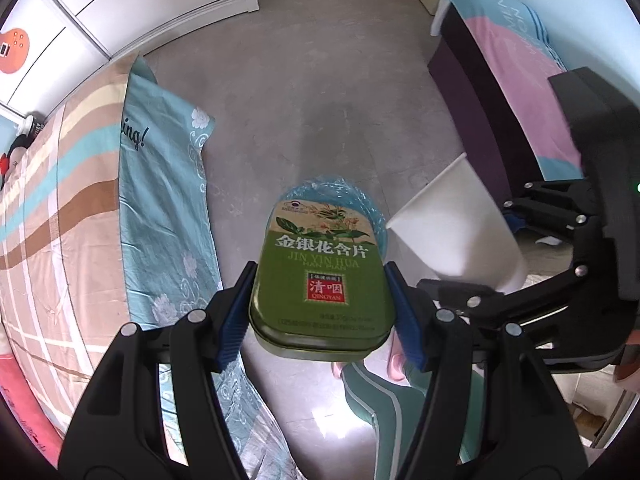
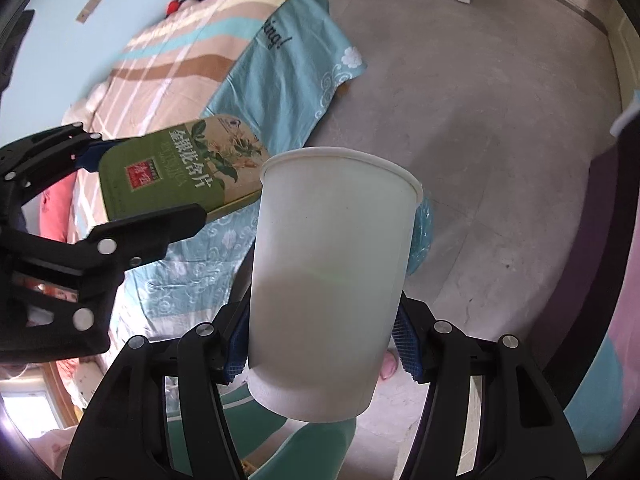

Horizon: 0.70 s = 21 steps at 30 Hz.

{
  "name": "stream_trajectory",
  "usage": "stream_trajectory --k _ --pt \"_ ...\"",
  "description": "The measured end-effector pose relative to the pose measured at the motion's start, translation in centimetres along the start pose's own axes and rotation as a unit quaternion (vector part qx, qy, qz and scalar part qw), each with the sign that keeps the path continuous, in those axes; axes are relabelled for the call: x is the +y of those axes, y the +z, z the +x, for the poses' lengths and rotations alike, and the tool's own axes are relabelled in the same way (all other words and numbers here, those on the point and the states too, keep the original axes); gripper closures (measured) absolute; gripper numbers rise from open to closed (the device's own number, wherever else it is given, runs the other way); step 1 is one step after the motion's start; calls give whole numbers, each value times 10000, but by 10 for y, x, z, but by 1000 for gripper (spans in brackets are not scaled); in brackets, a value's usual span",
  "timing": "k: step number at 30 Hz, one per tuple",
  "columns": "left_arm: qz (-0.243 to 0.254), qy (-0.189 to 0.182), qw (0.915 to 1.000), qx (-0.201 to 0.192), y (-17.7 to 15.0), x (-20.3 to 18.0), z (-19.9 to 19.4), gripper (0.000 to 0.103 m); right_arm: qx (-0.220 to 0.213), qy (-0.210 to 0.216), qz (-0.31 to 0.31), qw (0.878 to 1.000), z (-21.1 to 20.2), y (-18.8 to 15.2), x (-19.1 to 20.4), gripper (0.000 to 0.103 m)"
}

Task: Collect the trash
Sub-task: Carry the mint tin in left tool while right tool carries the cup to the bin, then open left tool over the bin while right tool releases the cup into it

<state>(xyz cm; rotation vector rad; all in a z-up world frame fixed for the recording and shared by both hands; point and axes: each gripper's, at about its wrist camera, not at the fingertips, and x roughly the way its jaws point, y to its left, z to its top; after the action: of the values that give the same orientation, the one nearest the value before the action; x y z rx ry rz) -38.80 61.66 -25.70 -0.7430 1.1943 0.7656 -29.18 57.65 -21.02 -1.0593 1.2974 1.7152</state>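
Observation:
My left gripper (image 1: 322,304) is shut on a green lozenge tin (image 1: 320,280) with Chinese lettering, held in the air above the floor. The tin also shows in the right wrist view (image 2: 180,172), at the left with the left gripper (image 2: 132,192). My right gripper (image 2: 320,340) is shut on a white paper cup (image 2: 328,280), held upright. The cup shows in the left wrist view (image 1: 456,232), just right of the tin, with the right gripper (image 1: 496,280) behind it. A bin lined with a blue plastic bag (image 1: 360,196) stands on the floor below both; its edge shows past the cup (image 2: 422,236).
A bed with striped and teal covers (image 1: 120,220) runs along the left. A dark bench with a pink and blue cloth (image 1: 516,80) is at the right. Grey floor (image 1: 320,80) lies between. White wardrobe doors (image 1: 140,4) stand at the back. The person's green trouser legs (image 1: 372,400) are below.

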Motion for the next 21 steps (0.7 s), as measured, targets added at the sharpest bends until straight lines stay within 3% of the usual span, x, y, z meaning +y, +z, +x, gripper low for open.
stream_trajectory --k 7,9,10,11,14,21 --pt "-76 45 9999 119 7 5 40 43 284 -188 -45 9994 51 18 -15 40" --pt "-36 116 9999 95 9 3 47 43 279 -248 -123 9992 57 20 -15 31" --pt "-7 169 9998 84 10 1 47 43 193 -353 -199 9990 56 21 -13 18" --pt "-11 240 9997 49 11 0 46 41 122 -409 -231 9988 54 20 -13 14" --pt "-56 330 9994 -88 16 1 38 29 101 -418 -156 9990 52 20 -19 14" --pt "-176 371 9990 -151 20 5 12 28 -119 -437 7 9990 15 13 -27 14"
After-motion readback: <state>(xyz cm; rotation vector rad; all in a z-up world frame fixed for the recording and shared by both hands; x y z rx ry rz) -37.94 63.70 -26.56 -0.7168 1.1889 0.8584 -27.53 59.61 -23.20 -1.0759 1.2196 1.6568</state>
